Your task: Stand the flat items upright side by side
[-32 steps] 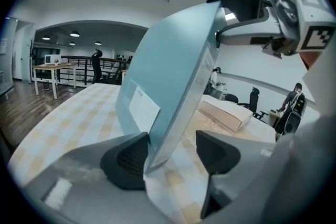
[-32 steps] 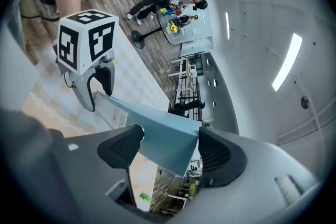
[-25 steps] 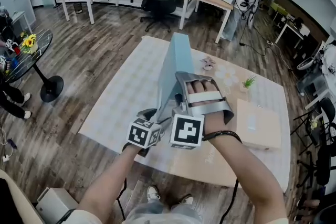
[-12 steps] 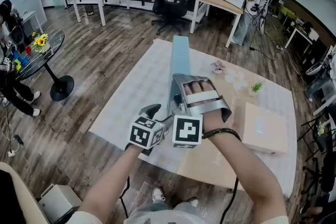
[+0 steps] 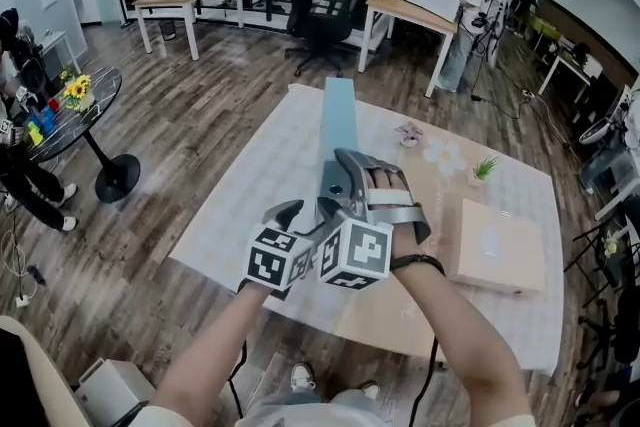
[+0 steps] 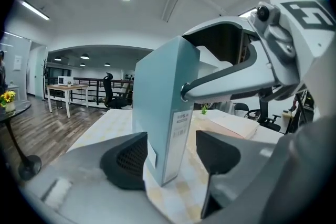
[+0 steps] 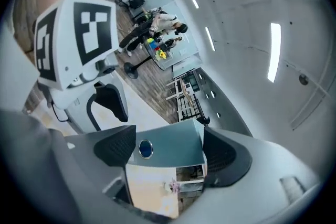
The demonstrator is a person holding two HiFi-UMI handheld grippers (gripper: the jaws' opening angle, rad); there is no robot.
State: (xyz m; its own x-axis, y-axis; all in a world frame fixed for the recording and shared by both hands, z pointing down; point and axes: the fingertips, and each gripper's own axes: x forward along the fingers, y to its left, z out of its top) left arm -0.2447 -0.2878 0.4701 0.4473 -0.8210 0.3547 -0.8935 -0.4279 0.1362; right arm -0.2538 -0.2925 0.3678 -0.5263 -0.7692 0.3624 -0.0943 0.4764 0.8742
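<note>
Now the folder (image 5: 338, 130) stands straight near the middle of the tabletop (image 5: 250, 185), where a second ago it leaned, so the first item looks all but set. The right gripper (image 7: 168, 152) has just been opening its jaws; the folder's top edge sits between them, seemingly unpinched. The left gripper (image 6: 176, 152) straddles the lower spine, wide, with a gap showing on one side. By count: one folder up, one beige box (image 5: 497, 245) flat by the right edge — next in line, I judge — two grippers and one small plant (image 5: 482, 169).
</note>
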